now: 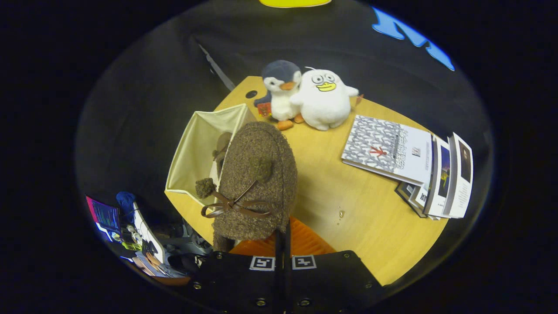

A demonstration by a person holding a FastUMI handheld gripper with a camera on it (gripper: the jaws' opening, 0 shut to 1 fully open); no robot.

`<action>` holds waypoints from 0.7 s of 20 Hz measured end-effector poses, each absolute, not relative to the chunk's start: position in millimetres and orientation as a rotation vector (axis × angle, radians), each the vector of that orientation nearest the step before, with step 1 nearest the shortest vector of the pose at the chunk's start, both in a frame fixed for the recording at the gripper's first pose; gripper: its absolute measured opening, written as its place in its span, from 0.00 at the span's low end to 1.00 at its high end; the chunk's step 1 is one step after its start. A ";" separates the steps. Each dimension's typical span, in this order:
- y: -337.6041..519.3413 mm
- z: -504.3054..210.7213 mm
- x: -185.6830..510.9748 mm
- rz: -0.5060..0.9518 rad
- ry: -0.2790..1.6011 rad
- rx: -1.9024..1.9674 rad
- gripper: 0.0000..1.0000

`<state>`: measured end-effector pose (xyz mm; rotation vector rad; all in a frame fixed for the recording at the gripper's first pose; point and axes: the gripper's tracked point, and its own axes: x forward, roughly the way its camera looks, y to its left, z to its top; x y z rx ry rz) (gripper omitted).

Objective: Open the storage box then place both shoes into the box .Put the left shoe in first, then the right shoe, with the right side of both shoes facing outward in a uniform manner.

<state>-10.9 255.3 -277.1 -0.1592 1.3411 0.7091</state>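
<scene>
Gripper view looks down on a wooden table (348, 209). Between the fingers, the gripper (282, 237) pinches the heel edge of a brown fuzzy shoe (257, 183), its jaws drawn close together on it. A ribbon bow (231, 206) and pompoms sit on the shoe's upper. It hangs over the near right rim of the open cream storage box (196, 152), which stands at the table's left edge. Inside the box lies another brown shoe (221, 148), partly hidden. Beyond, at the far side, stand a penguin plush (281, 89) and a white bird plush (324, 102), touching. To the right lie a patterned book (383, 150) and fanned booklets (449, 179).
</scene>
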 end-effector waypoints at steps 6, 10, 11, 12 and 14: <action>353.2 -262.9 12.1 0.829 1.294 -0.226 0.00; 401.9 -280.2 27.0 0.846 1.272 -0.301 0.00; 411.1 -287.4 27.7 0.849 1.276 -0.322 0.00; 419.1 -293.7 26.9 0.852 1.290 -0.337 0.00; 435.1 -309.0 23.0 0.872 1.315 -0.363 0.00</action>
